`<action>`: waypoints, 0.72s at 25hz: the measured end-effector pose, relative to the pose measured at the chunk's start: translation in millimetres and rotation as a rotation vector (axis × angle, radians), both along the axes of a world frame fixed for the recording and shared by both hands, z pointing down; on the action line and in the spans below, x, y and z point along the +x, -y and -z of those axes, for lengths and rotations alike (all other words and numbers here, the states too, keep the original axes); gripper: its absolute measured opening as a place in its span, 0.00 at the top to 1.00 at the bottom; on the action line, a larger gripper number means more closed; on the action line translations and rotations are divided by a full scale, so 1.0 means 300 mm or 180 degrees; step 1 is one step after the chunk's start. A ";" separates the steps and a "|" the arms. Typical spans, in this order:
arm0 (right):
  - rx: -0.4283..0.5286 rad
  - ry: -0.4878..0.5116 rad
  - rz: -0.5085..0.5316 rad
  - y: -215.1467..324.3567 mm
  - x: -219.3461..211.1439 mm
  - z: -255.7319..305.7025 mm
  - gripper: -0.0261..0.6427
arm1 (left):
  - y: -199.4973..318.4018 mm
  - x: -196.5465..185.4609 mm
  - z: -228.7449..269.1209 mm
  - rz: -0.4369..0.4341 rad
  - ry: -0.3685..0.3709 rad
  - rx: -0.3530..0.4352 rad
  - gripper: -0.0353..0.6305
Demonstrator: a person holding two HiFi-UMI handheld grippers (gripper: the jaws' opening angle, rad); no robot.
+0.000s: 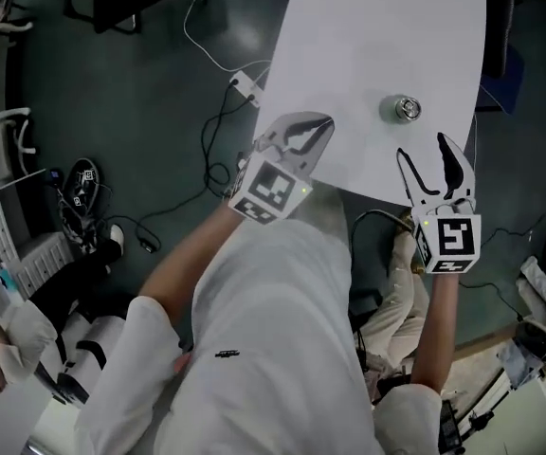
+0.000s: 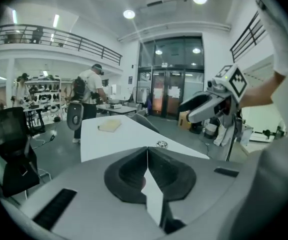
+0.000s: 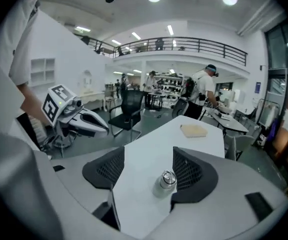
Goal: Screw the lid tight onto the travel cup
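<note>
Steel-grey and upright, the travel cup (image 1: 406, 109) stands alone on the white tabletop (image 1: 368, 36), near the person's edge. Its lid (image 3: 168, 176) sits on top. Whether the lid is screwed tight or only resting there cannot be told, so the scene fits a cup waiting to be closed as well as one already closed.

Neither claw touches the cup. The right claw (image 1: 423, 150) hangs over the near edge with its jaws spread wide. In the right gripper view the cup shows in the gap between them, but farther off on the tabletop, so the claw looks aimed at it rather than gripping it. The left claw (image 1: 318, 129) is off to the side, with its jaws pressed together on nothing. Standing free on bare surface, the cup can be reached from either side.
</note>
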State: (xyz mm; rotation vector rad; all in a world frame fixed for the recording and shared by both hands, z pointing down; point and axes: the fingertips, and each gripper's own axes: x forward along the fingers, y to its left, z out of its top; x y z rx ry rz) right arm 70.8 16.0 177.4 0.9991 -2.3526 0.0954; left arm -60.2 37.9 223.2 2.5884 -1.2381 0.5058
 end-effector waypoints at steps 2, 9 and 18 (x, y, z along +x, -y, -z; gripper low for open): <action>0.0159 0.0134 -0.0212 -0.056 0.003 0.074 0.53 | -0.037 -0.036 0.095 0.0146 -0.0069 0.0038 0.94; 0.0613 0.0503 -0.0663 -0.257 0.002 0.288 0.63 | -0.154 -0.113 0.402 0.0462 -0.0381 0.0304 0.94; 0.0733 0.0814 -0.1247 -0.421 0.063 0.370 0.87 | -0.325 -0.208 0.557 0.0643 -0.0532 0.0565 0.94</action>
